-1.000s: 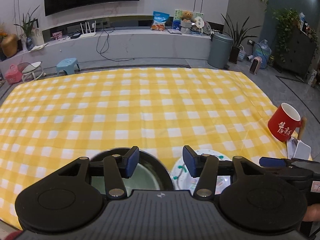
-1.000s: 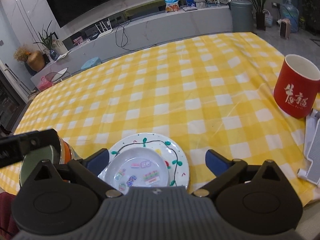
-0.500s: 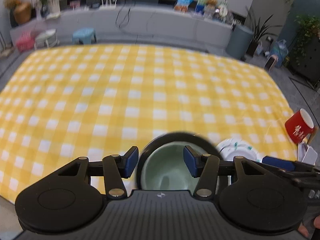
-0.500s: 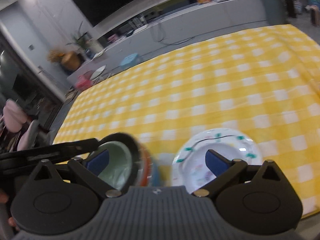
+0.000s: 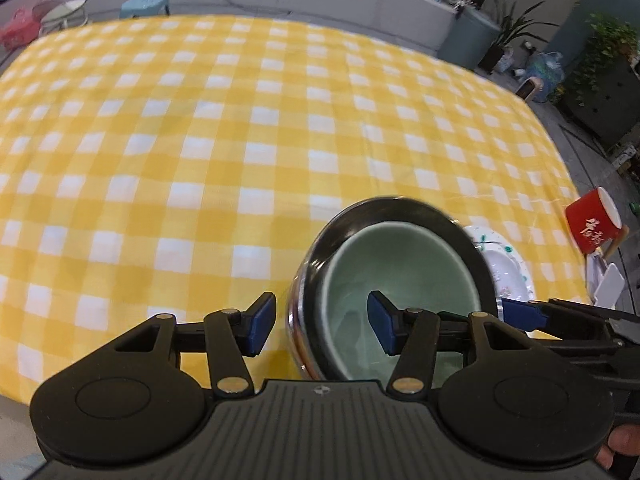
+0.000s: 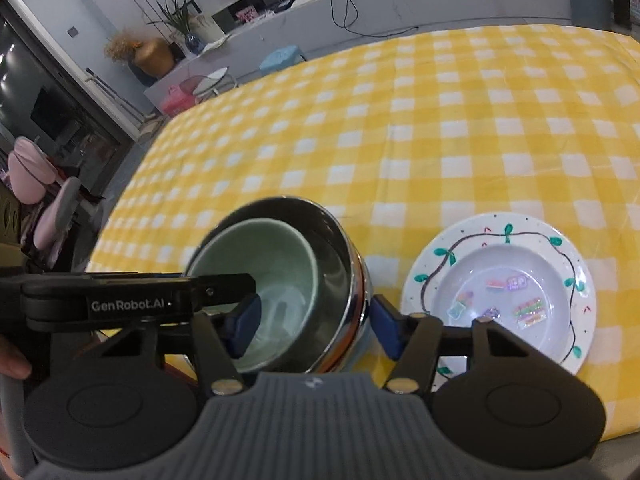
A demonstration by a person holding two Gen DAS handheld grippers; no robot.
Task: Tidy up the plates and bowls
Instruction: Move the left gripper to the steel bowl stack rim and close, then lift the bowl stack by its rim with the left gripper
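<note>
Right wrist view: right gripper (image 6: 310, 326) jaws closing astride the near wall of the steel bowl (image 6: 340, 240), pads not yet pressing. Green bowl (image 6: 276, 256) nests inside. Left gripper (image 5: 322, 326) jaws apart, straddling the opposite rim. Painted plate (image 6: 560, 256) just beside, on the yellow-checked desk (image 6: 440, 128).

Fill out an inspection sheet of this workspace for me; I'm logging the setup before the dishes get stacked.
Surface: yellow checked tablecloth, slightly creased.
Job's things: green bowl nested in steel bowl; clear dish on painted plate, beside the bowls.
Clutter: red mug and a white object at the table edge.
Grippers: left gripper open, straddling the bowls' near rims; right gripper closing, jaws either side of the steel bowl's wall, contact unclear.
Cables: black cables on the far counter.
Surroundings: bin, potted plants, blue stool.
</note>
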